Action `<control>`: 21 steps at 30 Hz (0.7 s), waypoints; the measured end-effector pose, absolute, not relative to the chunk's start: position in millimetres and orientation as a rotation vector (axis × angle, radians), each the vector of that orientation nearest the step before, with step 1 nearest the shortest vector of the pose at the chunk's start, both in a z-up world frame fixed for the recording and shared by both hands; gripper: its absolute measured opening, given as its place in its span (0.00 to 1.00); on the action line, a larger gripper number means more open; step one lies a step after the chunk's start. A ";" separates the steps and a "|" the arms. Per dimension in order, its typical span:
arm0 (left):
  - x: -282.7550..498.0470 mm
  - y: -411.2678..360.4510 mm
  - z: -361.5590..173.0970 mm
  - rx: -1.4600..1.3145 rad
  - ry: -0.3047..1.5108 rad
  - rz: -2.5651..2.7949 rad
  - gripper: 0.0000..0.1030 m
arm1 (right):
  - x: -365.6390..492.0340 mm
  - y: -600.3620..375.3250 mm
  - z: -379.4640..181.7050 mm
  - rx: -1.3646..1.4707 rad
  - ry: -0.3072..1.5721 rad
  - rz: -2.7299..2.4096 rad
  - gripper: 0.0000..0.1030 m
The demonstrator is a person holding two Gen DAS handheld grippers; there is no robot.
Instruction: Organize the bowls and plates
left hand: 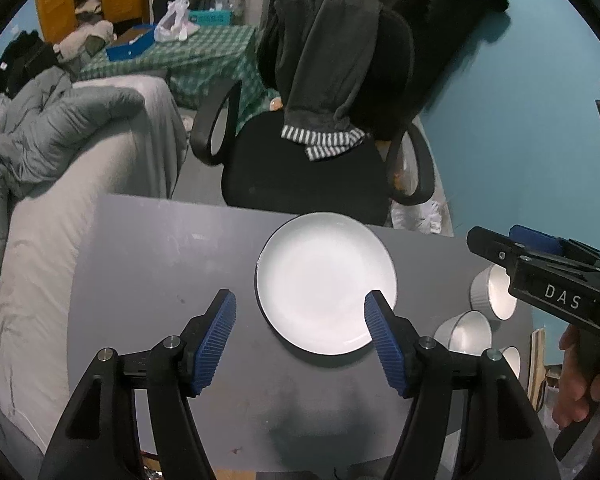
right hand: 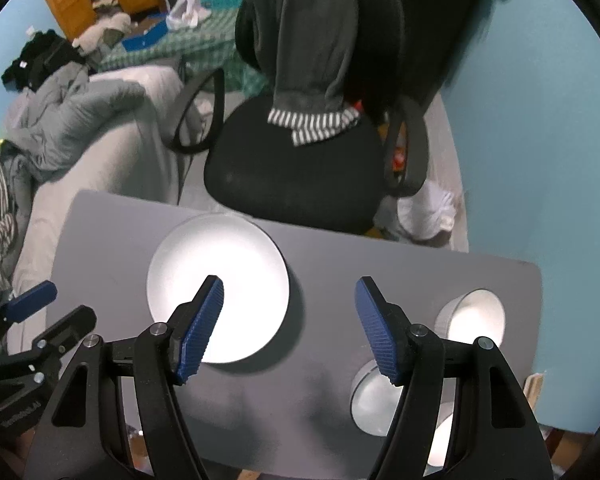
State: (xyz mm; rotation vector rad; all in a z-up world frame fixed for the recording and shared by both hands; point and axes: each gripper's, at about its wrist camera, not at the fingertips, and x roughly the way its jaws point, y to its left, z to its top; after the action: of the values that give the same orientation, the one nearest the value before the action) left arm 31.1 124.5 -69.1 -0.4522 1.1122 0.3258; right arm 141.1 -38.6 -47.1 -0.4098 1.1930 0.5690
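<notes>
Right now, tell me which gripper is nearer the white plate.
Left. The left gripper hangs open at the white plate's near edge; the right gripper hangs open further right.

Your left gripper (left hand: 300, 322) hangs wide open over the grey table (left hand: 148, 264), by the white plate (left hand: 326, 280); 3 white bowls (left hand: 466, 330) sit right.

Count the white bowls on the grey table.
3, all at the right end: far bowl, middle bowl, and nearest bowl, mostly hidden behind the right gripper. More could be hidden.
</notes>
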 end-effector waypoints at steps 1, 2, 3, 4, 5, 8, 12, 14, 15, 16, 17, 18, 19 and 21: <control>30.0 122.8 -63.9 -0.444 1.103 0.324 0.66 | 139.0 -39.7 -41.0 -0.406 1.182 0.570 0.66; 28.9 121.3 -56.9 -0.431 1.093 0.324 0.67 | 136.1 -40.8 -33.7 -0.399 1.172 0.569 0.66; 28.2 120.2 -52.1 -0.423 1.088 0.323 0.70 | 133.8 -41.5 -29.4 -0.394 1.165 0.568 0.66; 27.6 119.7 -48.3 -0.418 1.082 0.320 0.74 | 131.5 -43.0 -27.0 -0.392 1.160 0.566 0.66; 25.5 118.3 -41.7 -0.411 1.067 0.314 0.74 | 128.3 -43.2 -21.8 -0.391 1.150 0.563 0.66; 21.2 115.1 -23.6 -0.384 1.028 0.299 0.74 | 120.3 -46.2 -7.6 -0.379 1.119 0.557 0.66; 16.9 112.0 -5.5 -0.353 1.001 0.288 0.74 | 111.5 -54.2 10.5 -0.348 1.091 0.548 0.66; 14.6 110.1 2.3 -0.344 0.983 0.281 0.76 | 108.1 -58.0 17.7 -0.333 1.083 0.543 0.66; 13.8 109.4 5.4 -0.342 0.977 0.278 0.77 | 106.9 -60.9 21.6 -0.322 1.078 0.539 0.66; 12.8 109.1 8.2 -0.340 0.971 0.276 0.77 | 105.5 -63.3 24.9 -0.312 1.072 0.538 0.66; 11.4 108.7 12.2 -0.337 0.963 0.271 0.77 | 103.7 -65.3 28.3 -0.303 1.067 0.536 0.66; 10.4 107.9 14.8 -0.334 0.960 0.267 0.77 | 102.0 -67.3 31.3 -0.295 1.063 0.531 0.66; 9.3 107.8 17.4 -0.332 0.957 0.262 0.77 | 100.6 -69.2 33.6 -0.287 1.061 0.527 0.66; 5.1 105.6 22.9 -0.330 0.953 0.250 0.77 | 96.6 -72.1 37.9 -0.273 1.055 0.523 0.66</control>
State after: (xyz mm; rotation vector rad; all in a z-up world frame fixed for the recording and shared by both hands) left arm 5.1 105.6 22.9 -0.3296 0.9531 0.2500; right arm 96.6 -72.1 37.9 -0.2728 1.0548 0.5229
